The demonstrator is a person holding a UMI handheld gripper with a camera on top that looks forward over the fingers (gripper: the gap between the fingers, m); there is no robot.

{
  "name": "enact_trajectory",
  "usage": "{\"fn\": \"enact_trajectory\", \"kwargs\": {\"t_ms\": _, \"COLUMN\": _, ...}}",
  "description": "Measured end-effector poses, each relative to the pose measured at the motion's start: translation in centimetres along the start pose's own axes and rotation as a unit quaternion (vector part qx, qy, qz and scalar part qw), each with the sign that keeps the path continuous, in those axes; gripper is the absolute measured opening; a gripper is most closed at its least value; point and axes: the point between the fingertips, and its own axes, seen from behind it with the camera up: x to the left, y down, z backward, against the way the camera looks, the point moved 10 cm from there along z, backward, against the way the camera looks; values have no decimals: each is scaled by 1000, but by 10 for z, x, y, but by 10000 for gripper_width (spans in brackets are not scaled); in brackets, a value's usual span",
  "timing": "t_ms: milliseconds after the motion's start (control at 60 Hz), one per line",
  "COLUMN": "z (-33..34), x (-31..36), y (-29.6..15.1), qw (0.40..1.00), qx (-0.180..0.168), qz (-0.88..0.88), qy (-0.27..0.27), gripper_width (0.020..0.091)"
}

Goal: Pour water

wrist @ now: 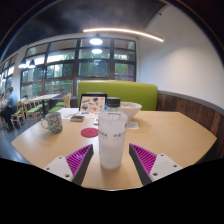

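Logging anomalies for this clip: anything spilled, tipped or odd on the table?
Nothing stands out. The clear cup stands upright on the table between the open gripper's fingers, no spill visible around it.

Single view, carried on the gripper (112, 160) and faced forward along its two fingers, whose magenta pads (78, 157) flanked the lower part of the frame. The camera sat low and close over the wooden table (170, 130), with a clear cup (111, 138) standing between the fingers very near the lens. Beyond the fingers the wide-angle lens took in the far table edge, a green bench back (130, 93) and a wall of windows (85, 60).
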Motion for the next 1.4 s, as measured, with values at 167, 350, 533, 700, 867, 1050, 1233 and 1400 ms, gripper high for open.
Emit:
{"fn": "enact_trajectory", "kwargs": {"t_ms": 167, "z": -61, "x": 7, "y": -19, "qw": 1000, "qx": -3, "qz": -9, "qy": 22, "gripper_width": 746}}
{"fn": "enact_trajectory", "kwargs": {"t_ms": 350, "z": -87, "x": 17, "y": -18, "qw": 999, "qx": -12, "qz": -16, "qy": 49, "gripper_width": 504}}
{"fn": "enact_trajectory", "kwargs": {"t_ms": 533, "z": -92, "x": 26, "y": -23, "qw": 995, "qx": -7, "qz": 39, "qy": 93, "gripper_width": 418}}
{"fn": "enact_trajectory", "kwargs": {"t_ms": 700, "z": -102, "x": 53, "y": -76, "qw": 978, "qx": 2, "qz": 161, "qy": 130, "gripper_width": 418}}
{"fn": "enact_trajectory", "kwargs": {"t_ms": 867, "z": -127, "x": 109, "y": -143, "qw": 901, "qx": -6, "qz": 397, "qy": 176, "gripper_width": 415}}
{"fn": "enact_trajectory", "kwargs": {"t_ms": 1050, "z": -162, "x": 183, "y": -153, "qw": 695, "qx": 19, "qz": 692, "qy": 195, "gripper_width": 416}}
{"fn": "enact_trajectory", "kwargs": {"t_ms": 1233, "z": -176, "x": 215, "y": -144, "qw": 474, "qx": 27, "qz": 857, "qy": 202, "gripper_width": 419}}
{"fn": "enact_trajectory", "kwargs": {"t_ms": 1400, "z": -171, "x": 224, "y": -140, "qw": 404, "qx": 31, "qz": 890, "qy": 209, "gripper_width": 417}}
